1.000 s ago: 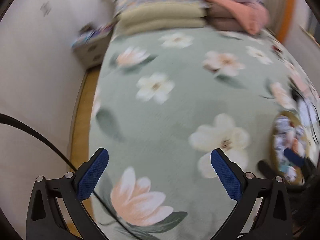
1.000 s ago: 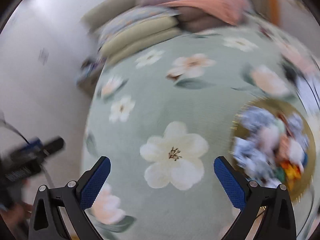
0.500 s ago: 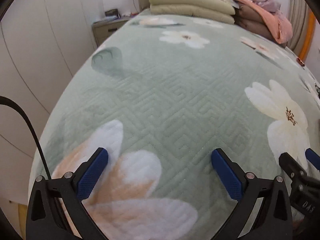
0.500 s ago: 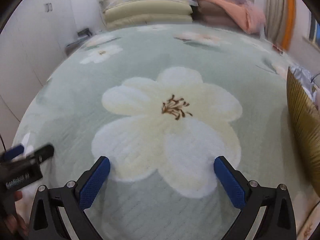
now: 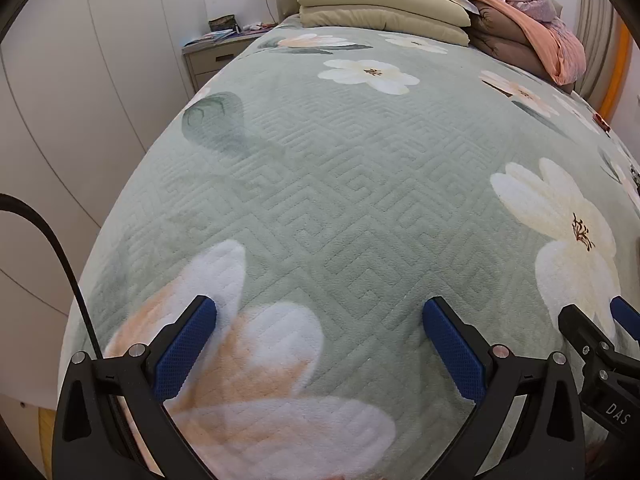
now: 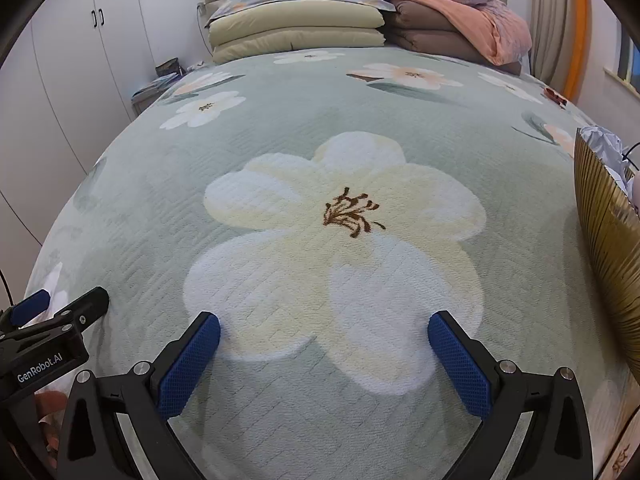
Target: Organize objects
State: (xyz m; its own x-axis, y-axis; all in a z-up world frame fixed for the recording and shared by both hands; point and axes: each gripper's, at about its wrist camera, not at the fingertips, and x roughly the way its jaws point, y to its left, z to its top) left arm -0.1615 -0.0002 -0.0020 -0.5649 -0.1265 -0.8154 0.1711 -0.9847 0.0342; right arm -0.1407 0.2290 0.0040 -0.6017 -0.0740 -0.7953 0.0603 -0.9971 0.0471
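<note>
A gold ribbed bowl (image 6: 608, 240) stands on the bed at the right edge of the right wrist view, with crumpled white and bluish items (image 6: 604, 144) showing over its rim. My right gripper (image 6: 324, 356) is open just above the green floral bedspread (image 6: 340, 128), over a large white flower, with nothing between its fingers. My left gripper (image 5: 320, 344) is open too, low over a peach and white flower near the bed's foot, and holds nothing. Each gripper shows at the side of the other's view.
Stacked pillows (image 6: 296, 28) and folded pink and purple quilts (image 6: 448, 12) lie at the bed's head. A bedside table (image 5: 216, 56) with small items stands at the far left, next to white wardrobe doors (image 5: 100, 80). A black cable (image 5: 60, 264) hangs by my left gripper.
Both grippers have dropped from high above the bed to just over the bedspread near its foot. The bowl, once seen from above, now shows side-on. Jaws stayed open.
</note>
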